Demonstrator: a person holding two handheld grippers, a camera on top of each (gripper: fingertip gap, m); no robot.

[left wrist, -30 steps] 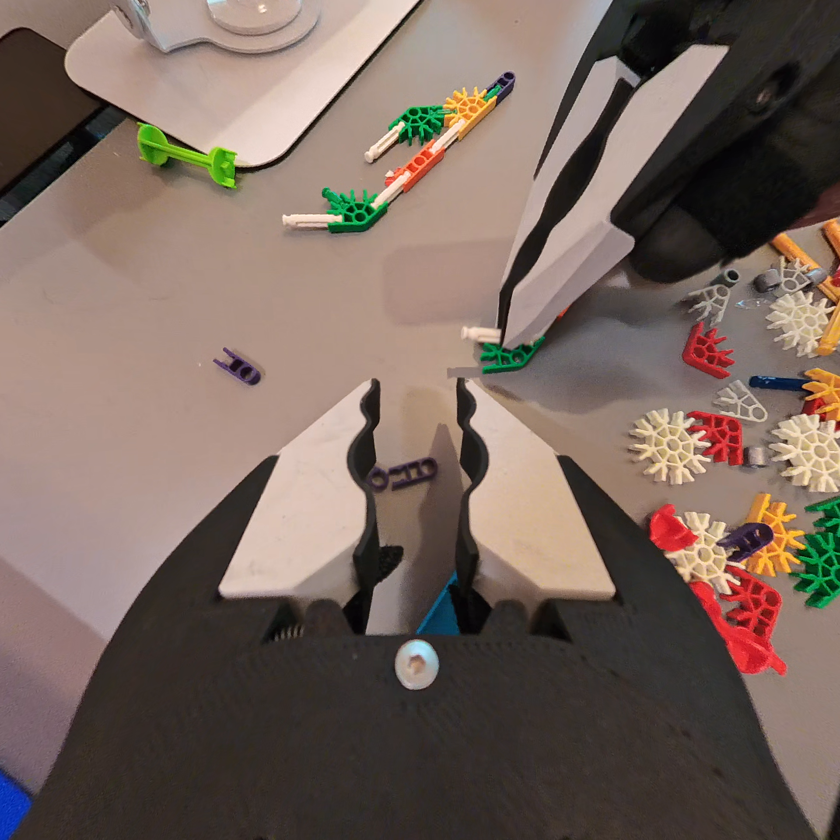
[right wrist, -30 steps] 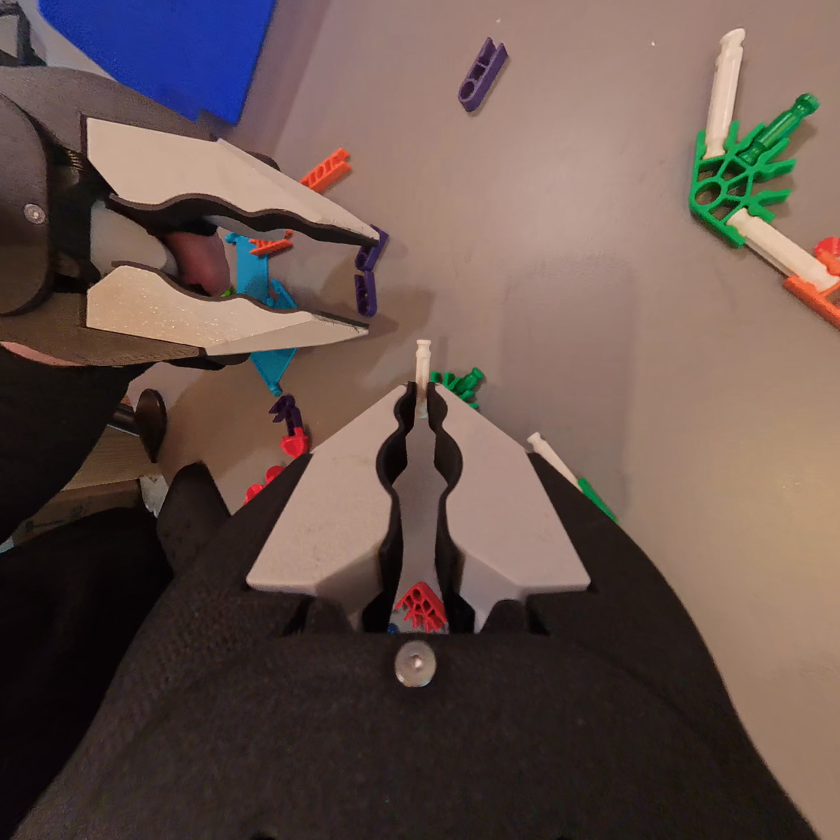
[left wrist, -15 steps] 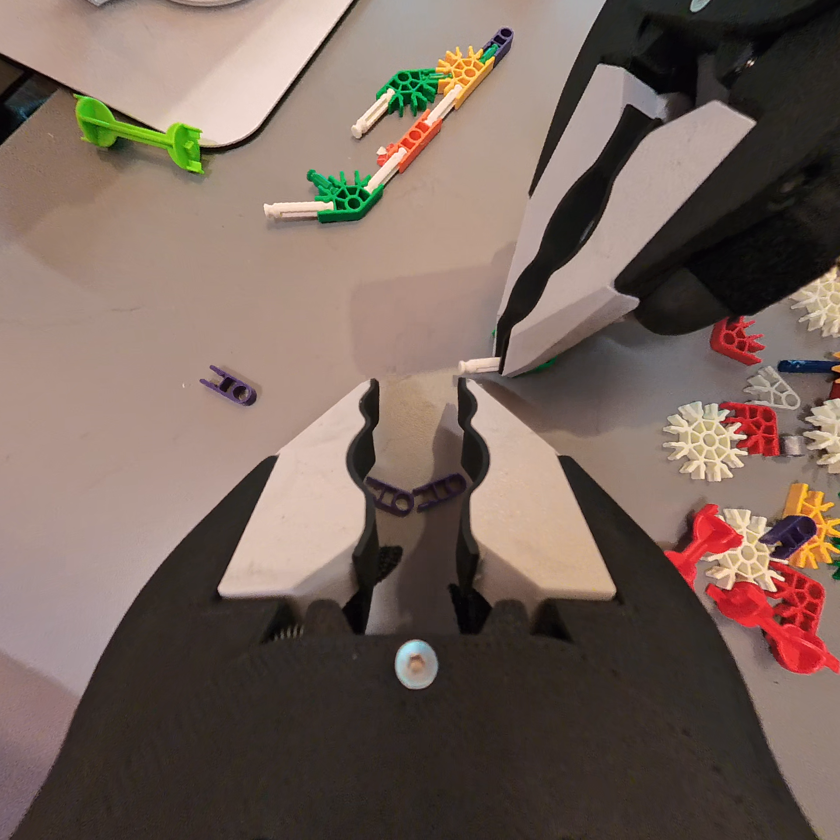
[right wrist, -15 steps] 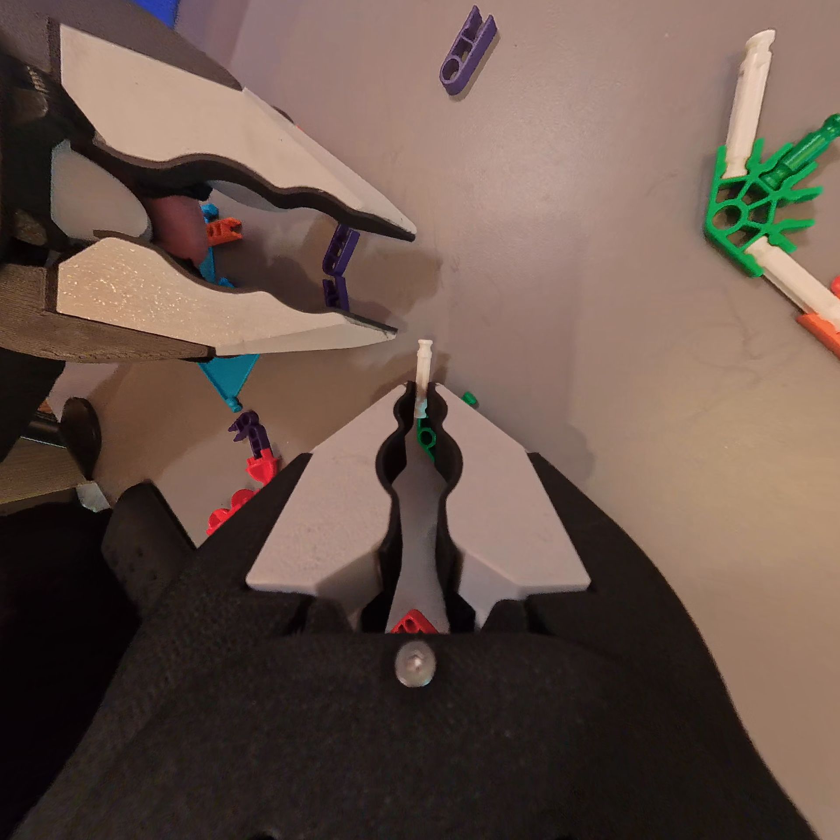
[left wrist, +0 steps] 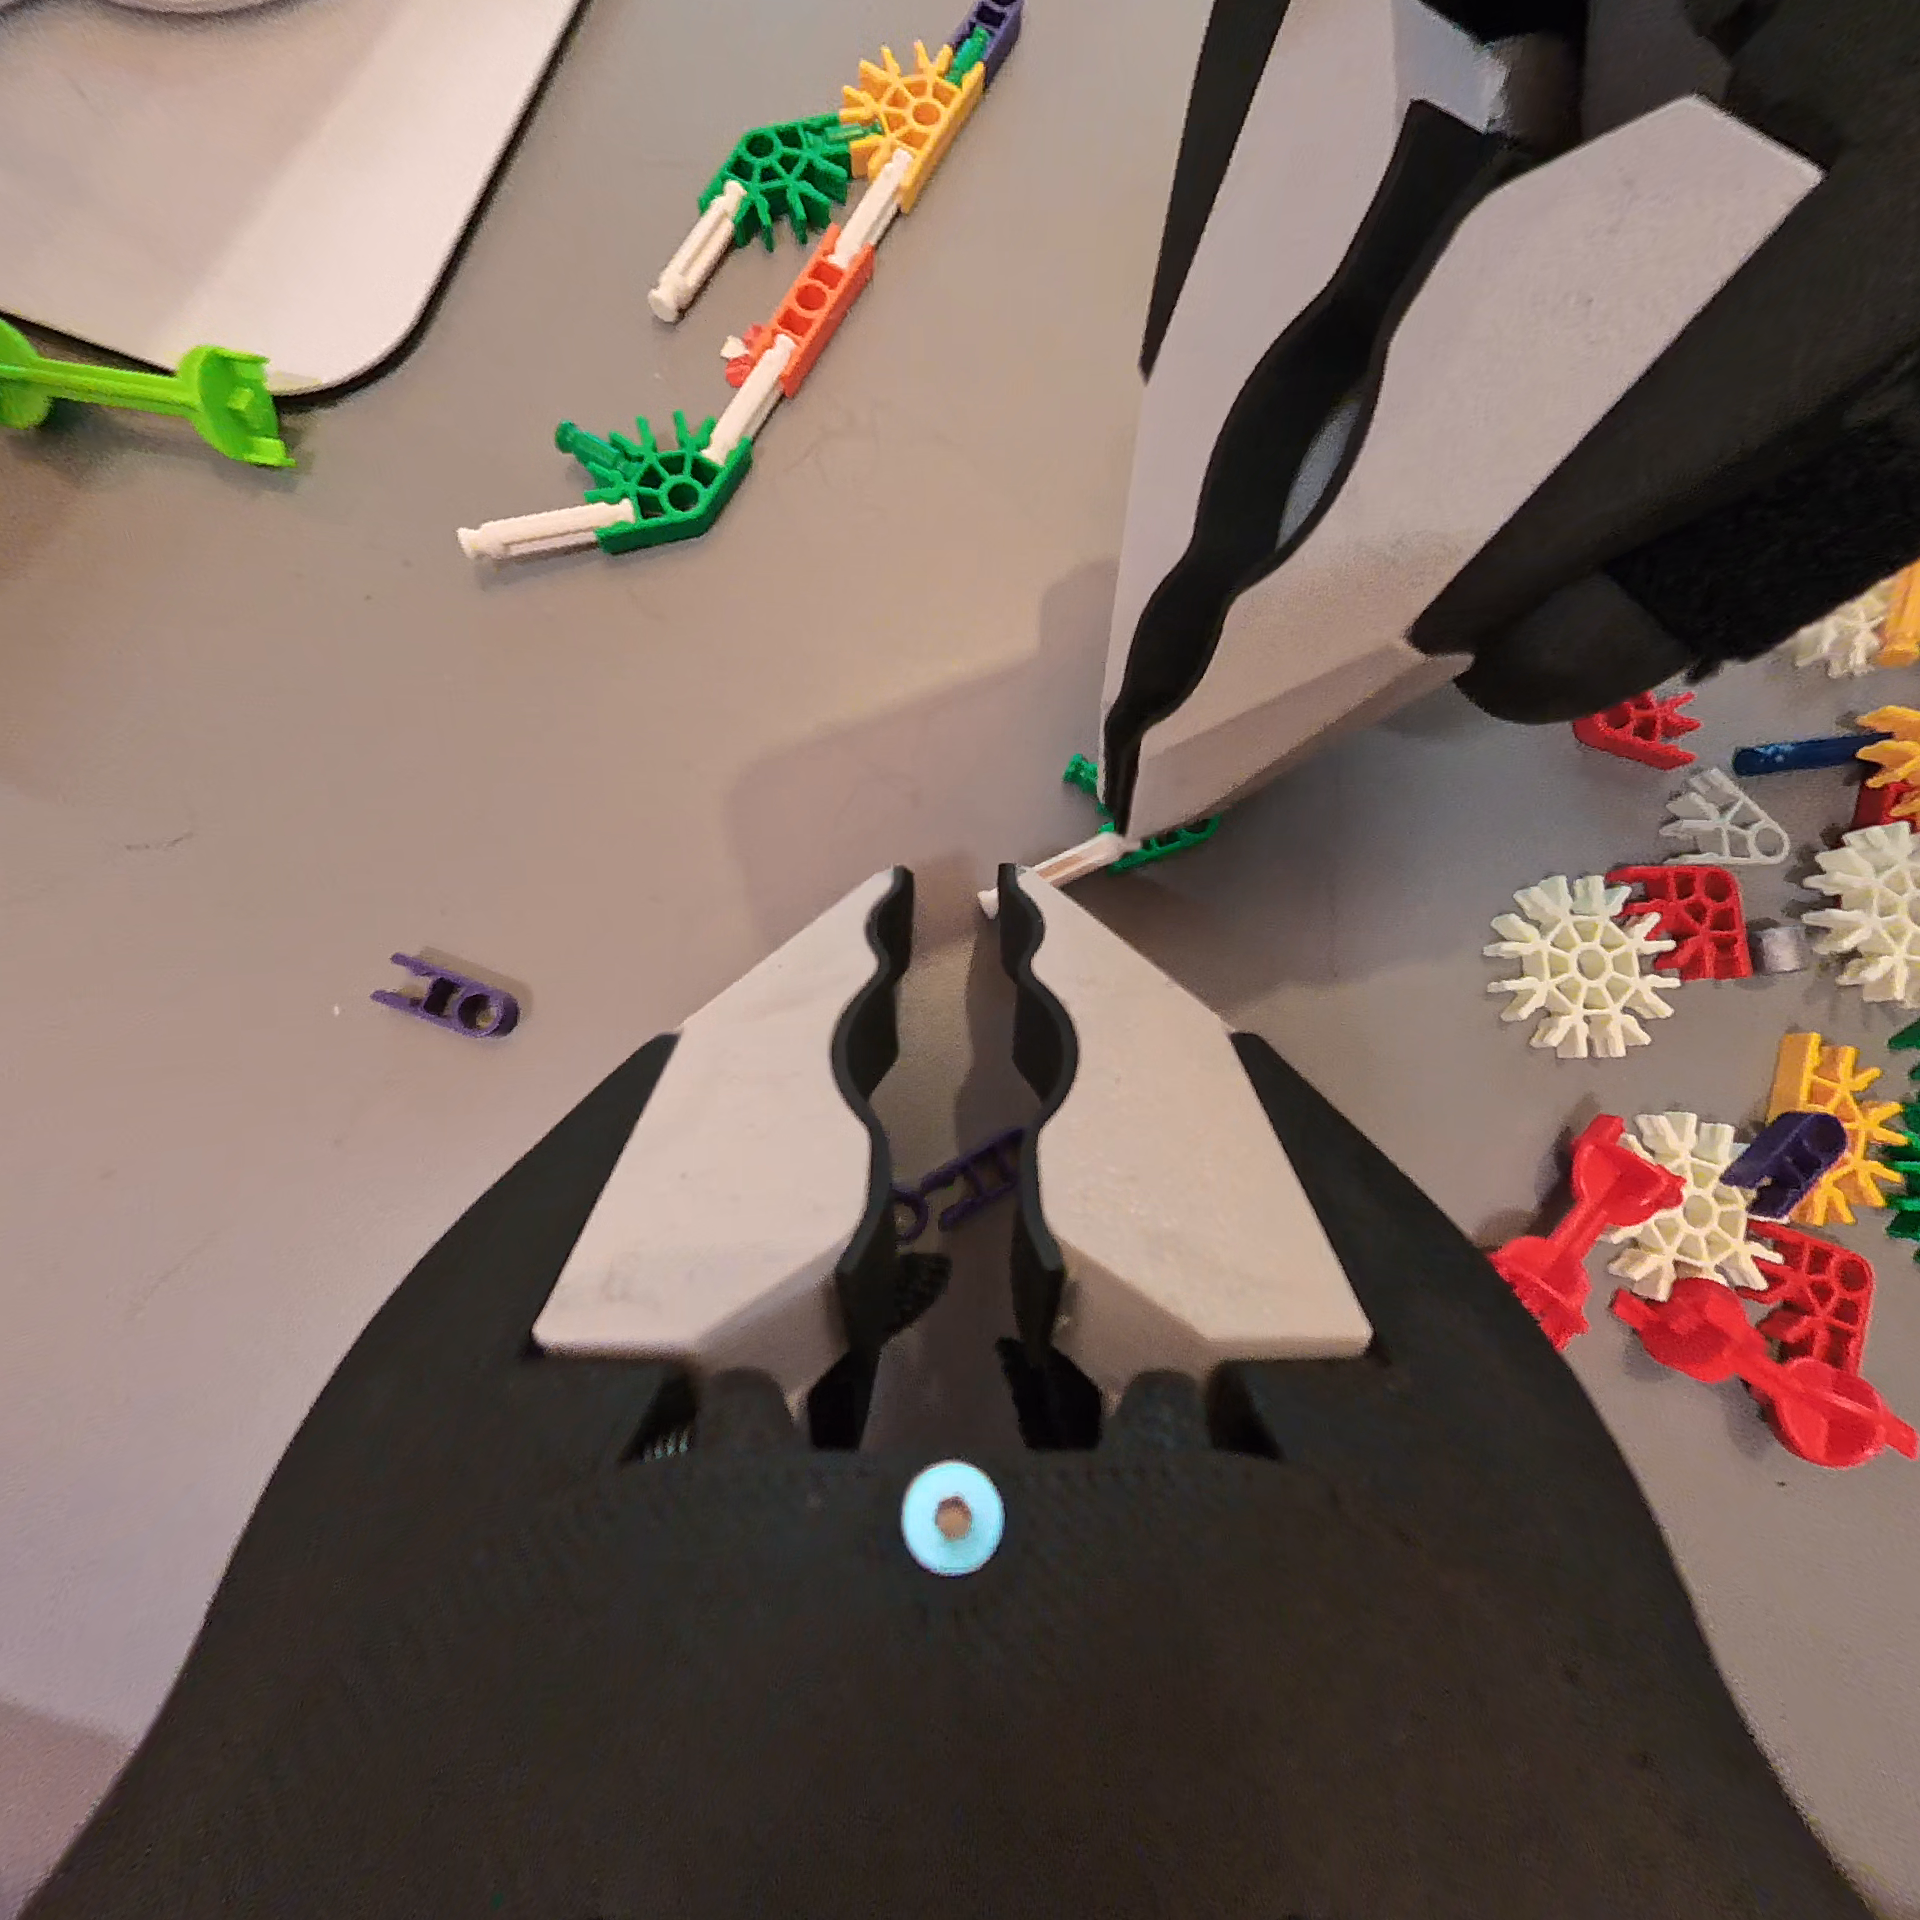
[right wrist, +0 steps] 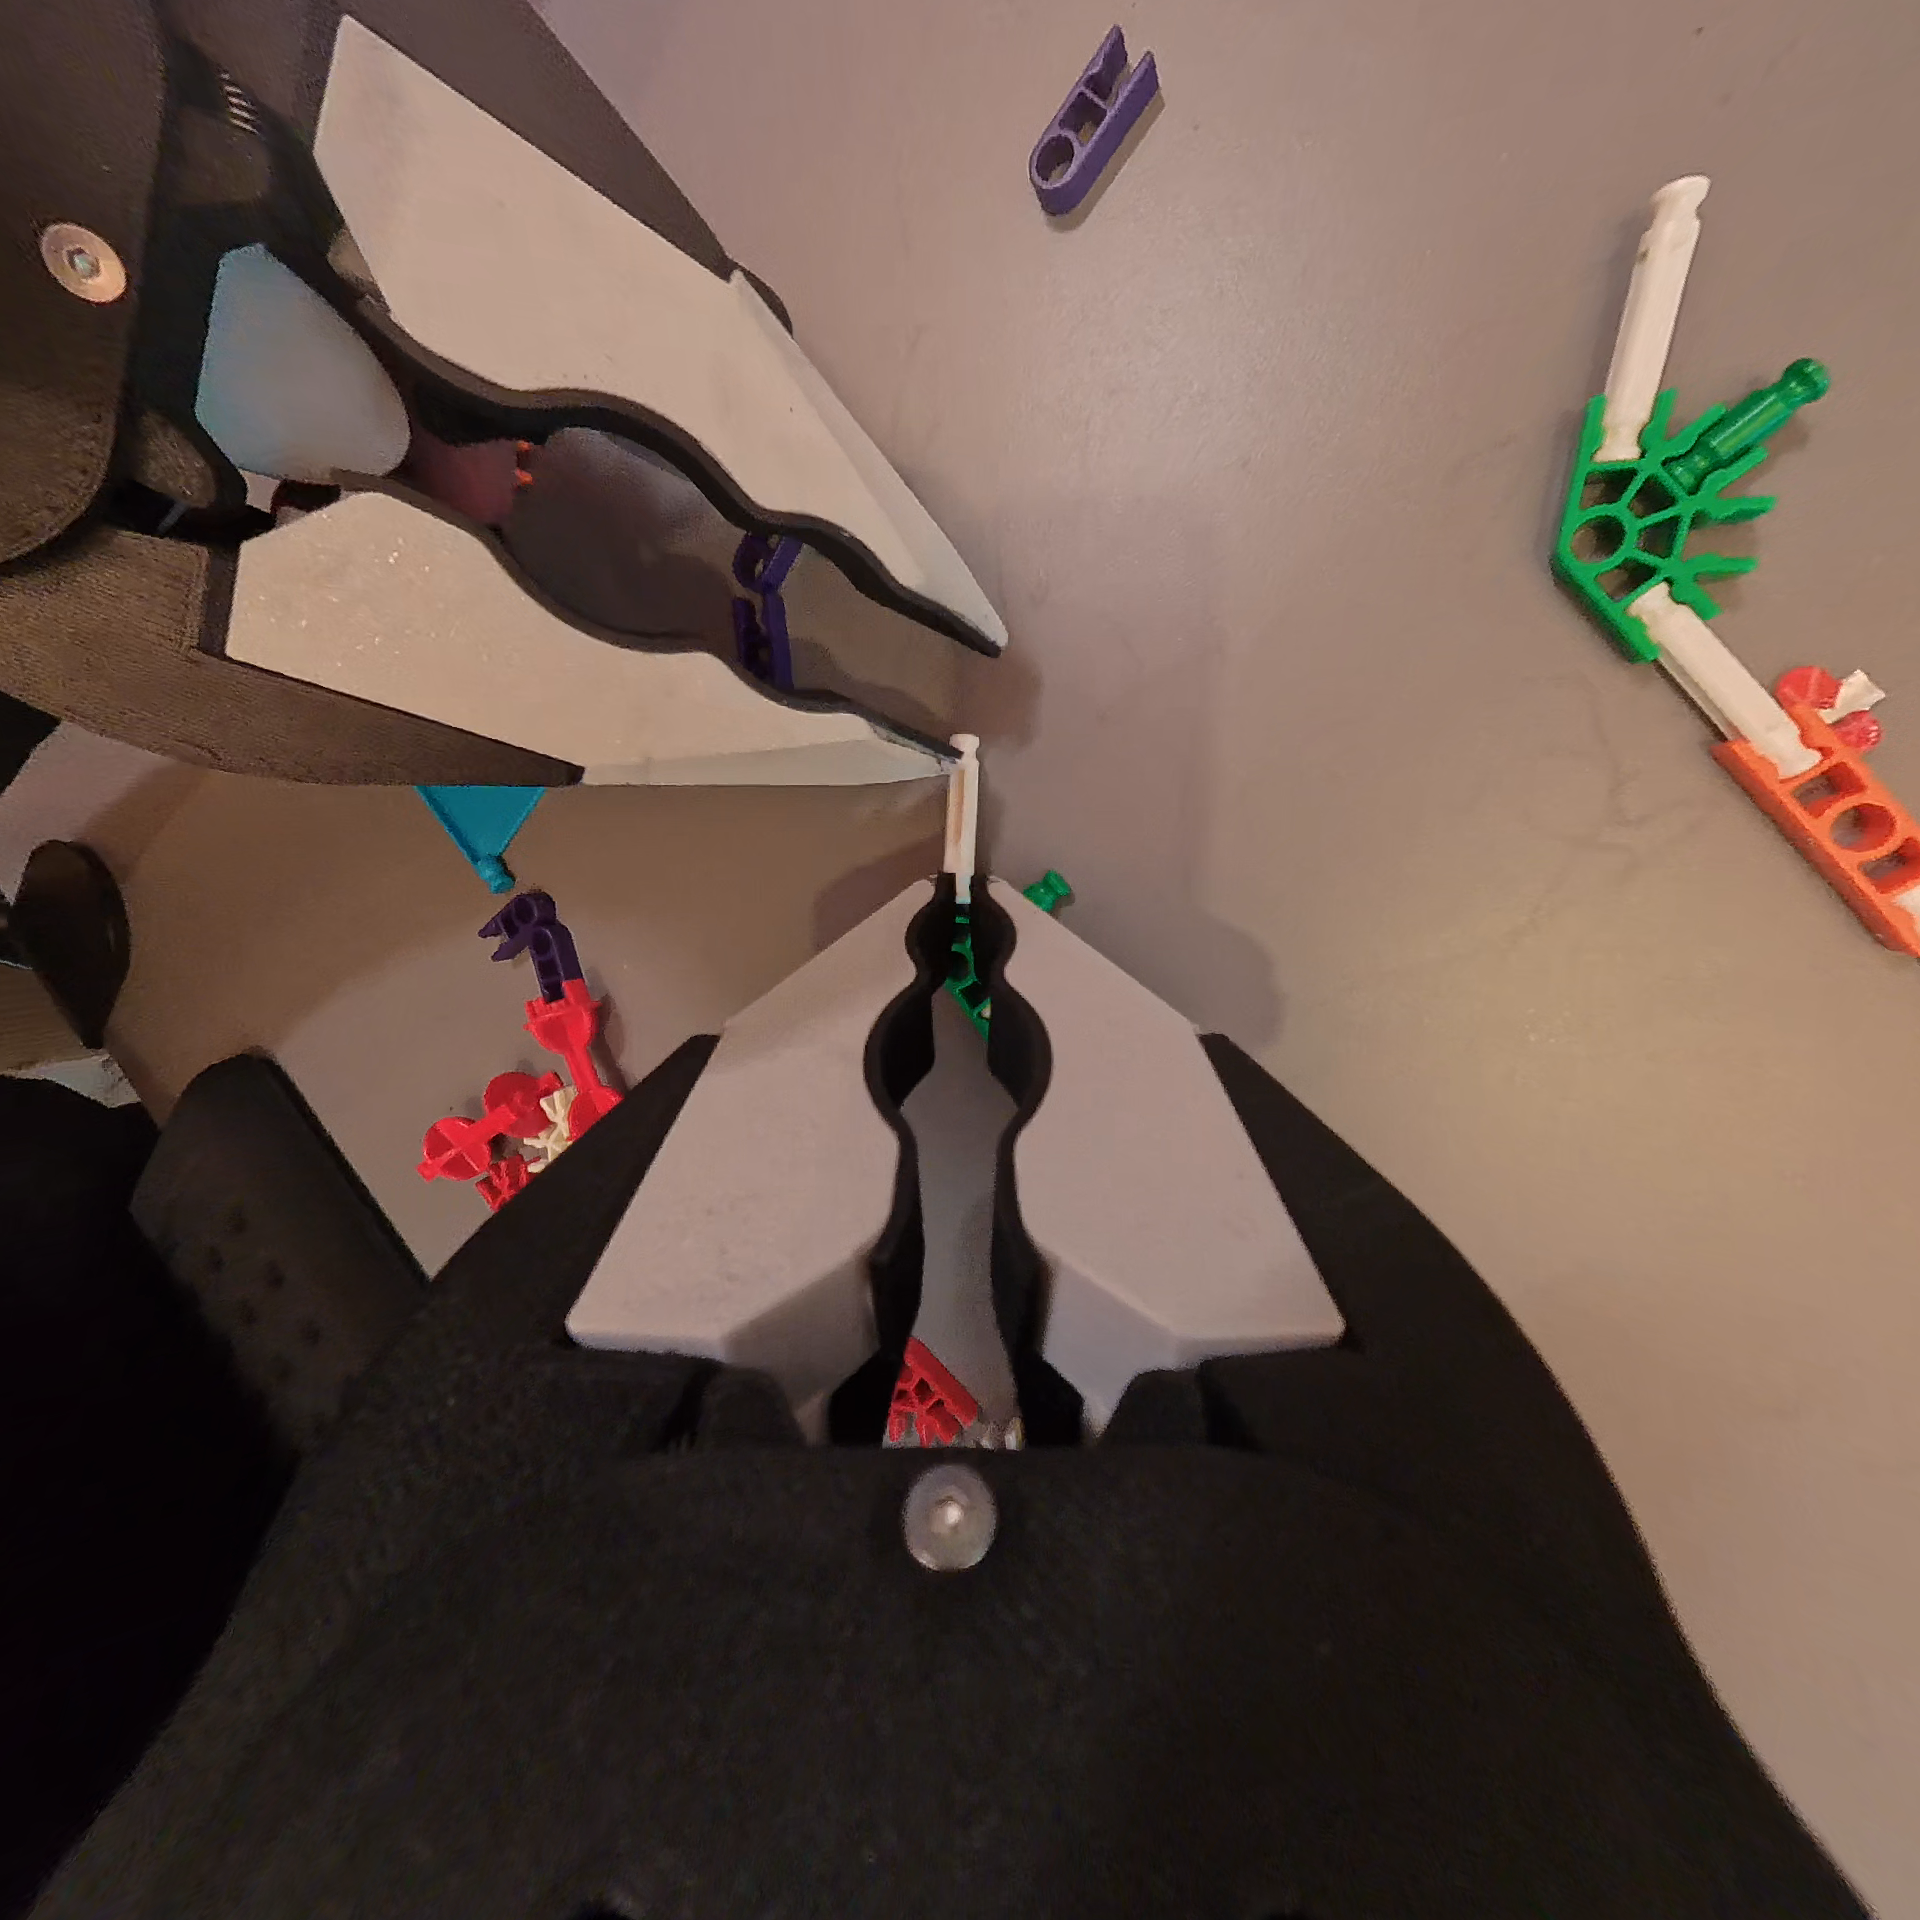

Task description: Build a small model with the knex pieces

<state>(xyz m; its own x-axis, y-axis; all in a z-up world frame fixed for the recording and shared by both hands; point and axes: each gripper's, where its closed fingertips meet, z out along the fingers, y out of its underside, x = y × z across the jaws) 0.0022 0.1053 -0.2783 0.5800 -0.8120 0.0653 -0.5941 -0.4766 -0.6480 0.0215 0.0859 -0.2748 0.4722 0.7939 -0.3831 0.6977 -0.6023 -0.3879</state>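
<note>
The left tongs (left wrist: 954, 894) stand slightly spread, with a purple double connector (left wrist: 961, 1174) lodged crosswise between the jaws, deep in the gap; whether they actually squeeze it I cannot tell. The right tongs (right wrist: 961, 883) are pressed together on a white rod (right wrist: 963, 805) plugged into a green connector (right wrist: 971, 971). The rod's free end touches the tip of the left tongs' near finger. On the grey surface (left wrist: 312, 727) a loose purple clip (left wrist: 449, 1003) lies to the left, a built chain of green, orange and yellow pieces (left wrist: 790, 301) farther off, and a heap of red and white parts (left wrist: 1704, 1195) to the right.
</note>
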